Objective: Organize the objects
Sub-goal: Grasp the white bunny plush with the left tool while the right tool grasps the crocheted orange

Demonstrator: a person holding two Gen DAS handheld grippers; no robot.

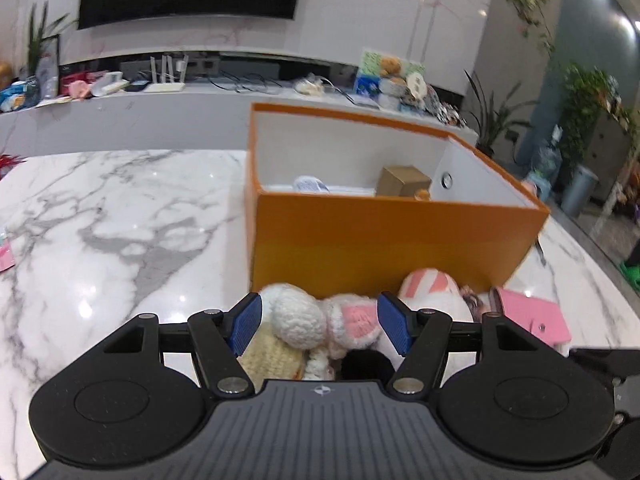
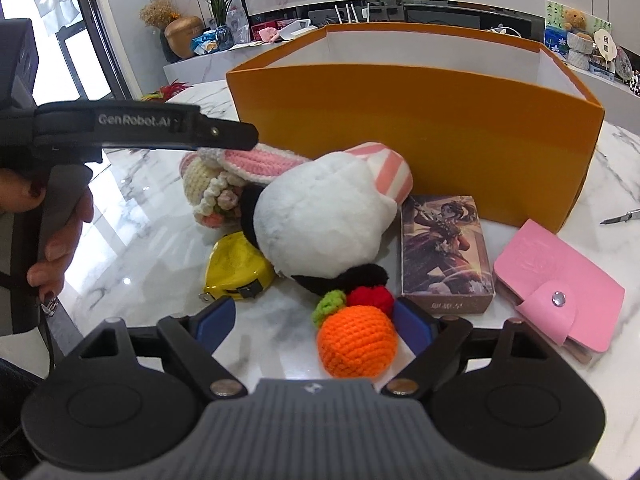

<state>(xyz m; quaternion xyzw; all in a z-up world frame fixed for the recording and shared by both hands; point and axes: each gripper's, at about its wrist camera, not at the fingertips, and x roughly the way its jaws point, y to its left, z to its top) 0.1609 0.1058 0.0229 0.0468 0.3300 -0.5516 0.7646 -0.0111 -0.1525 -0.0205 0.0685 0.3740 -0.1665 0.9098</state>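
My left gripper (image 1: 320, 320) is shut on a crochet bunny (image 1: 298, 320), its blue pads against the white head and the pink ear. In the right wrist view one black finger (image 2: 224, 136) of that gripper lies over the bunny's ear (image 2: 256, 160). My right gripper (image 2: 316, 320) stands open over the marble table (image 2: 160, 248). A crochet orange (image 2: 356, 340) with a green leaf sits between its pads, close to the right one. A white plush with a pink striped part (image 2: 320, 216) lies beside the bunny. The open orange box (image 2: 400, 120) stands just behind them.
A yellow tape measure (image 2: 236, 268), a picture card box (image 2: 444, 252) and a pink snap wallet (image 2: 560, 292) lie in front of the box. Inside the box (image 1: 380, 236) are a brown carton (image 1: 402, 180) and a white packet (image 1: 310, 184). A person's hand (image 2: 60, 232) holds the left gripper's handle.
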